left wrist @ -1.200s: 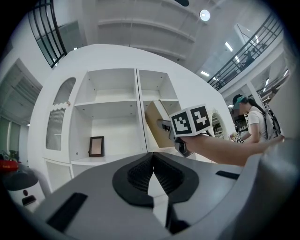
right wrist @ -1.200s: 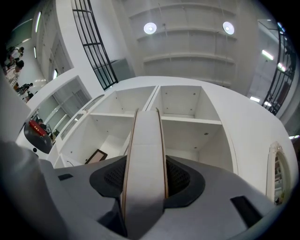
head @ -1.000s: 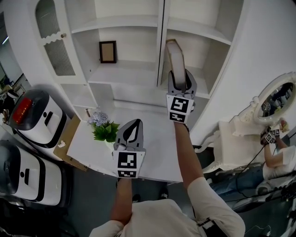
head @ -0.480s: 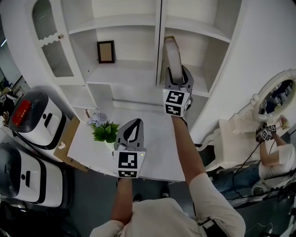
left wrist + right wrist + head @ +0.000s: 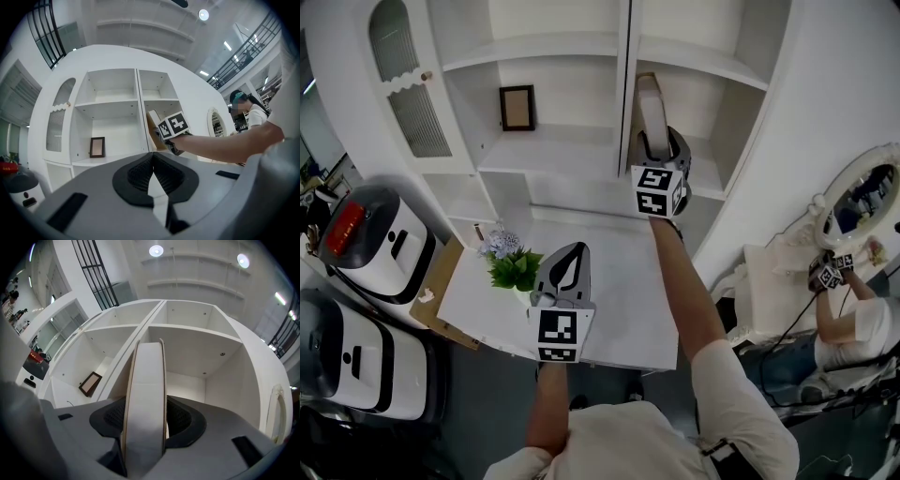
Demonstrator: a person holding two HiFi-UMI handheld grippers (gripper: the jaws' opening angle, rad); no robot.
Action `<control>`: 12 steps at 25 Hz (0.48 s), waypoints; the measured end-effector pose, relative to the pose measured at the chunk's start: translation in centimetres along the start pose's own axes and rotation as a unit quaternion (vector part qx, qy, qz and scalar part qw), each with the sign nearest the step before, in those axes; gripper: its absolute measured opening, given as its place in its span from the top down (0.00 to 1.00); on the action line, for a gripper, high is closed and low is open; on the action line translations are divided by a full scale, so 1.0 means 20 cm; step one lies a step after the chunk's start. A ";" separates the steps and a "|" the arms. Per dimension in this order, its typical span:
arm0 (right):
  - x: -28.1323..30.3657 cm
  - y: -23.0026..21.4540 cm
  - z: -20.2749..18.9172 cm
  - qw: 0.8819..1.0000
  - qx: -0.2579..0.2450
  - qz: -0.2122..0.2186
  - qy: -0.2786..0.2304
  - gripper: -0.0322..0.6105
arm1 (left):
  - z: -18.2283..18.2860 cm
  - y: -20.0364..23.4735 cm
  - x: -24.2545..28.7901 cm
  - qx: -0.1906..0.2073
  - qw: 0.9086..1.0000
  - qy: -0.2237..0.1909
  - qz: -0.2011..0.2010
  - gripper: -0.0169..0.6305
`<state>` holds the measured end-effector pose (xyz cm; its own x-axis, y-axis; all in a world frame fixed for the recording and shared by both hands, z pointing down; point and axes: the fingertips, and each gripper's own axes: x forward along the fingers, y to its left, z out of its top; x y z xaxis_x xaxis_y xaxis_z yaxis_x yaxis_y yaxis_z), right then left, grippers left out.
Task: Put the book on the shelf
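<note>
Right gripper view: right tool [image 5: 145, 422] clamps upright book [image 5: 146, 376].

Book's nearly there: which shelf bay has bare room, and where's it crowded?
The right bay, between the centre divider and right wall, is bare; the book in the right gripper points into it. The left bay holds only a picture frame at the back. The plant crowds the table's left end.
</note>
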<state>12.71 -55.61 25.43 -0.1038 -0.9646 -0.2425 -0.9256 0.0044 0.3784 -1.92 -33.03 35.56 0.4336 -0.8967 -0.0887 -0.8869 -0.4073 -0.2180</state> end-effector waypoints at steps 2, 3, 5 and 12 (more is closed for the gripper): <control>0.03 0.00 -0.01 1.000 0.001 0.005 0.010 0.58 | 0.00 0.01 0.00 -0.001 1.000 0.000 0.003 0.95; 0.05 0.00 -0.02 1.000 0.002 0.008 0.015 0.58 | -0.01 0.01 -0.01 -0.002 1.000 0.000 0.005 0.95; 0.07 0.01 -0.03 1.000 0.003 0.015 0.023 0.58 | -0.01 0.02 -0.01 -0.003 1.000 0.000 0.007 0.95; 0.16 0.00 -0.07 0.999 -0.009 0.029 0.045 0.57 | 0.00 0.03 0.00 -0.005 1.000 0.000 0.012 0.95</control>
<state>12.83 -59.09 25.85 -0.1241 -0.9825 -0.1389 -0.9124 0.0580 0.4051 -2.43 -33.24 35.54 0.4130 -0.9059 -0.0934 -0.8983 -0.3883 -0.2056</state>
